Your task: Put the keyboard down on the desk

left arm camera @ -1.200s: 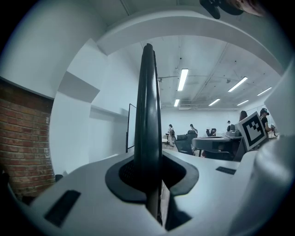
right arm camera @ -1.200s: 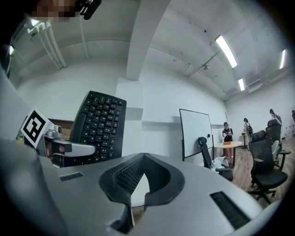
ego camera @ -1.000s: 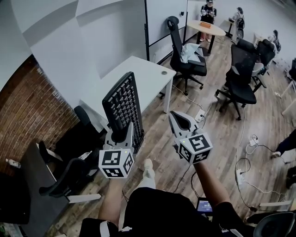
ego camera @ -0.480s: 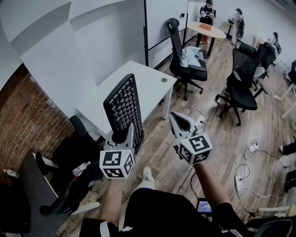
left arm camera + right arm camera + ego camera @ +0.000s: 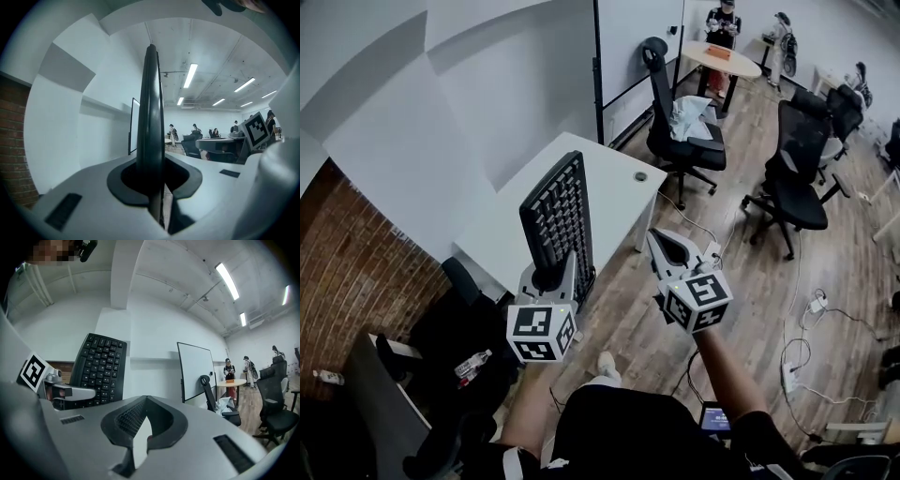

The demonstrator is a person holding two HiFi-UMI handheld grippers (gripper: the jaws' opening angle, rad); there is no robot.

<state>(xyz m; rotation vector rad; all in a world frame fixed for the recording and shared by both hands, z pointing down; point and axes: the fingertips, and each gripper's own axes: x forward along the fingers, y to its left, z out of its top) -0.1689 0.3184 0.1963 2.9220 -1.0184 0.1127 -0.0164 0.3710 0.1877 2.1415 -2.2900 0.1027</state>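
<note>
A black keyboard [image 5: 558, 216] stands on end in the air, keys facing right, with my left gripper [image 5: 554, 272] shut on its lower edge. In the left gripper view the keyboard [image 5: 150, 112] shows edge-on between the jaws. In the right gripper view its keys [image 5: 98, 369] face the camera at left. The white desk [image 5: 609, 169] lies ahead, below and beyond the keyboard. My right gripper [image 5: 670, 246] hangs to the right of the keyboard, shut and empty, over the wooden floor. Its fingertips [image 5: 143, 401] meet in the right gripper view.
A small round object [image 5: 639, 175] lies near the desk's right edge. Black office chairs [image 5: 680, 131] [image 5: 792, 178] stand beyond the desk. A dark chair and a bottle [image 5: 472, 364] sit at lower left. People stand at a round table [image 5: 719, 56] far back. Cables cross the floor at right.
The view has moved forward toward the white desk. The keyboard, still held upright in the left gripper, now overlaps the desk's near part. The right gripper keeps its place.
</note>
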